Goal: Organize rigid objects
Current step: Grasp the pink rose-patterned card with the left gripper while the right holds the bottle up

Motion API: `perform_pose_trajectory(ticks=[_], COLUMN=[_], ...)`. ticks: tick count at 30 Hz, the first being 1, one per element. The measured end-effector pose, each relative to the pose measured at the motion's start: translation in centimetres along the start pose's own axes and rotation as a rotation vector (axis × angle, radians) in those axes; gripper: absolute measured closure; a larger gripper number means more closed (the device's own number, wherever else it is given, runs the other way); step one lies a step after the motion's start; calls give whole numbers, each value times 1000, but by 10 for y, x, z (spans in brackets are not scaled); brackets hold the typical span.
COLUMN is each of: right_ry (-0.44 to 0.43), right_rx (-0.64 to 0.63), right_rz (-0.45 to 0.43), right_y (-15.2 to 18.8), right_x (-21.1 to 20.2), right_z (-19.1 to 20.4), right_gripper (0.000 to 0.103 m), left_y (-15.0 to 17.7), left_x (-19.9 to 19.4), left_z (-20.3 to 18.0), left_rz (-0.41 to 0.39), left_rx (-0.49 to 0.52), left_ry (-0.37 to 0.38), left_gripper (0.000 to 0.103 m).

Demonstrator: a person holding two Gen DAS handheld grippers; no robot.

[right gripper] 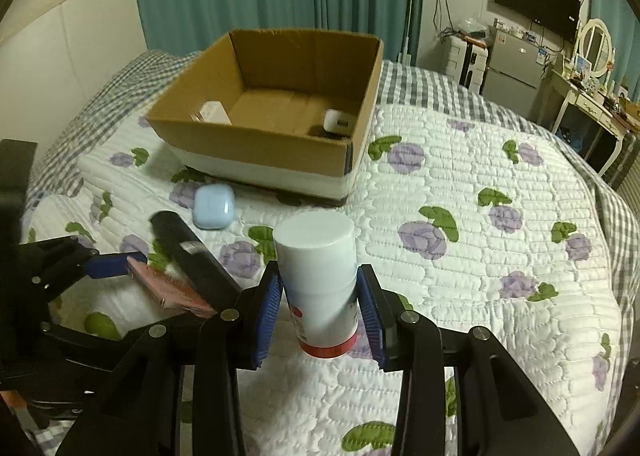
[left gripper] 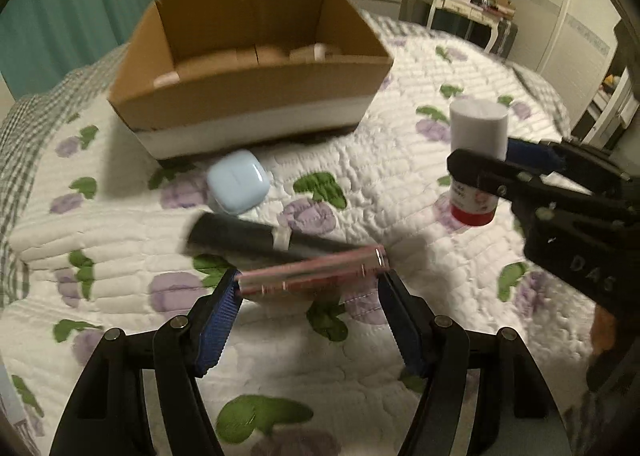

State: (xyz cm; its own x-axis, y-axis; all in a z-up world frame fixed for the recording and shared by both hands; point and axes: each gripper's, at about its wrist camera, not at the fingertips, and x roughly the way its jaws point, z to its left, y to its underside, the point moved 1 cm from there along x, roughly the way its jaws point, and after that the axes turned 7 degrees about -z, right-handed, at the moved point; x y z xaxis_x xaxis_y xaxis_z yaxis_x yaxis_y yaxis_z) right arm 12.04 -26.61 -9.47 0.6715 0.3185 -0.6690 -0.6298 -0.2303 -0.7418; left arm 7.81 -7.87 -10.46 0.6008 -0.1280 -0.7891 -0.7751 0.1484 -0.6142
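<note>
My left gripper (left gripper: 310,282) is shut on a flat pink box (left gripper: 316,274), held by its two ends just above the quilt; the pink box also shows in the right wrist view (right gripper: 168,284). My right gripper (right gripper: 320,292) is shut on a white bottle with a red base (right gripper: 320,276), held upright above the bed; the bottle also shows in the left wrist view (left gripper: 476,160). A black bar (left gripper: 248,236) and a light blue case (left gripper: 236,180) lie on the quilt in front of the open cardboard box (left gripper: 248,96).
The cardboard box (right gripper: 256,144) holds a white charger (right gripper: 338,122) and a small white box (right gripper: 214,112). The bed has a floral quilt (right gripper: 480,256). A dresser with mirror (right gripper: 592,68), a fridge and teal curtains stand beyond the bed.
</note>
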Motion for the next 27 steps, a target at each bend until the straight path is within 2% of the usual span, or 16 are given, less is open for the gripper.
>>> perform_pose_trajectory(ticks=[1, 2, 3, 4, 5, 6, 9, 12, 14, 15, 20, 23, 25, 27], right_ry=[0, -2, -2, -1, -1, -1, 1, 7, 8, 8, 12, 14, 11, 5], right_rx=[2, 3, 4, 6, 6, 6, 1, -2, -3, -2, 16, 45, 67, 85], right_rz=[-5, -8, -13, -16, -17, -19, -25, -31, -30, -26, -3, 14, 25, 33], right_y=[-1, -1, -2, -2, -3, -3, -4, -5, -4, -3, 5, 13, 17, 21], right_x=[-3, -7, -11, -15, -17, -21, -28, -34, -34, -32, -20, -10, -4, 0], right_z=[1, 2, 4, 5, 7, 9, 12, 13, 12, 10, -1, -14, -21, -26], right_gripper=[65, 65, 65, 65, 65, 65, 65, 65, 65, 65, 65, 65, 65, 65], left_y=[-5, -6, -11, -16, -17, -18, -13, -5, 0, 2, 8, 13, 14, 12], left_x=[-3, -9, -7, -3, -6, -4, -3, 0, 7, 11, 30, 54, 66, 72], left_z=[0, 1, 3, 4, 5, 3, 6, 8, 7, 5, -17, -33, -40, -45], left_rz=[-9, -26, -5, 3, -3, -7, 16, 29, 60, 66, 109, 168, 177, 166], left_rx=[1, 7, -8, -41, -39, -25, -40, -50, -59, -60, -8, 41, 42, 34], left_ry=[-4, -18, 24, 49, 36, 33, 69, 60, 66, 63, 96, 71, 71, 70], left_gripper=[52, 79, 90, 90, 91, 96, 97, 91, 66, 50, 49, 48, 36, 32])
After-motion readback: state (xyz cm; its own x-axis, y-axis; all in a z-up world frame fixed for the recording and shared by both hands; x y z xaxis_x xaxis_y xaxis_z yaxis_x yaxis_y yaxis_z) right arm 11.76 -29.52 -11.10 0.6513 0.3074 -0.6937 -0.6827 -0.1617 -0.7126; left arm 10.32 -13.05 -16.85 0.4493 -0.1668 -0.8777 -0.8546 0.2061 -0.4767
